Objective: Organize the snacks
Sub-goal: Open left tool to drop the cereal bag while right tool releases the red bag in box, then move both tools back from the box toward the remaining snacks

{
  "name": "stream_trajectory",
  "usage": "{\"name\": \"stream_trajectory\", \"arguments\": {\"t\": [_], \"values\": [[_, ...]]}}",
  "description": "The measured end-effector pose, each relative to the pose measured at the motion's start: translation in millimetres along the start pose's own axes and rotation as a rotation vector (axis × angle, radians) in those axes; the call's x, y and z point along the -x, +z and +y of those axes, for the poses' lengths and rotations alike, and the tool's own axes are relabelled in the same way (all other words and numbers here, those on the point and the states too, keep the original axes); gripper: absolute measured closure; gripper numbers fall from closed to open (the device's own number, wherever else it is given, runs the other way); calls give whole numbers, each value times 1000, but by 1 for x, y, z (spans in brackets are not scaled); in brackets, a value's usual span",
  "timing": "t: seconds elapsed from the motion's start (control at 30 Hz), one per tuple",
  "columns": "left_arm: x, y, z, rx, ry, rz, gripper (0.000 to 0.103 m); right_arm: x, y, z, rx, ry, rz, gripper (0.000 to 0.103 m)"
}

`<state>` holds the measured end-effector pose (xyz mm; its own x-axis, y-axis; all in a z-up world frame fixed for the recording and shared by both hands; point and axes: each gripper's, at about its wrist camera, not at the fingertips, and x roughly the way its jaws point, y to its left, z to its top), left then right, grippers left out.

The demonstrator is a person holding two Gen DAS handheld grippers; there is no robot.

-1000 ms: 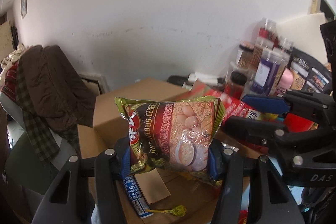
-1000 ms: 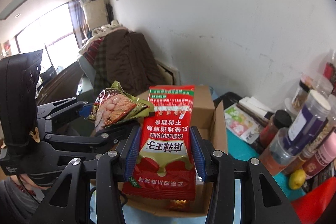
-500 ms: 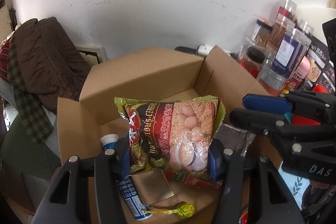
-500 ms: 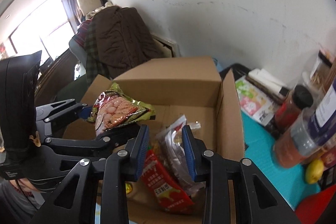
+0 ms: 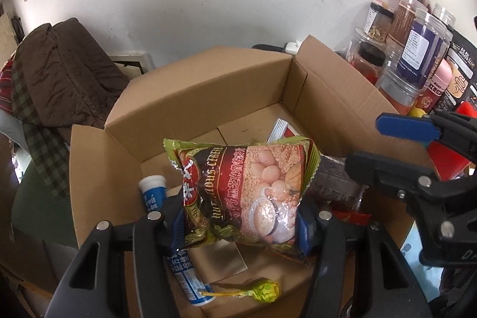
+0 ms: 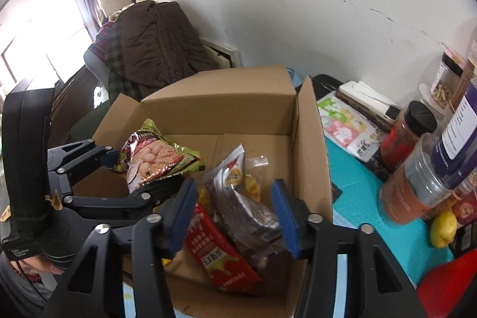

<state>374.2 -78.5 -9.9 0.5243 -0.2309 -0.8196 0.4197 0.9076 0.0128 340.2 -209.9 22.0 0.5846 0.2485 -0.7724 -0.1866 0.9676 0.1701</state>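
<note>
My left gripper [image 5: 238, 216] is shut on a green and maroon cereal packet [image 5: 247, 189] and holds it over the open cardboard box [image 5: 193, 85]. The packet also shows in the right wrist view [image 6: 155, 157]. My right gripper [image 6: 235, 213] is open and empty above the box [image 6: 310, 145]. Below it in the box lie a red snack packet [image 6: 220, 255] and a dark clear-fronted packet [image 6: 247, 204]. The right gripper also shows in the left wrist view [image 5: 387, 145].
In the box lie a blue and white tube [image 5: 155, 195] and a green lollipop [image 5: 265, 291]. Several jars and bottles [image 6: 417, 175] and a lemon [image 6: 444, 228] stand on the teal table at the right. A brown coat [image 5: 59, 64] hangs at the left.
My right gripper opened and let the red packet drop into the box. Both grippers have moved down and closer over the box; the left still holds its packet.
</note>
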Motion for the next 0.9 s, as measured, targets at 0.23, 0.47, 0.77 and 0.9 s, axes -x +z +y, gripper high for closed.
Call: {"name": "stream_trajectory", "arguments": {"t": [0.23, 0.47, 0.77, 0.9], "values": [[10, 1, -2, 7, 72, -19, 29, 7, -3, -3, -2, -35, 1, 36], [36, 5, -5, 10, 92, -58, 29, 20, -5, -2, -2, -50, -14, 36], [76, 6, -10, 16, 96, -117, 29, 55, -2, 10, 20, -68, -75, 36], [100, 4, -14, 12, 101, -155, 29, 74, -3, 16, 29, -77, -110, 36]]}}
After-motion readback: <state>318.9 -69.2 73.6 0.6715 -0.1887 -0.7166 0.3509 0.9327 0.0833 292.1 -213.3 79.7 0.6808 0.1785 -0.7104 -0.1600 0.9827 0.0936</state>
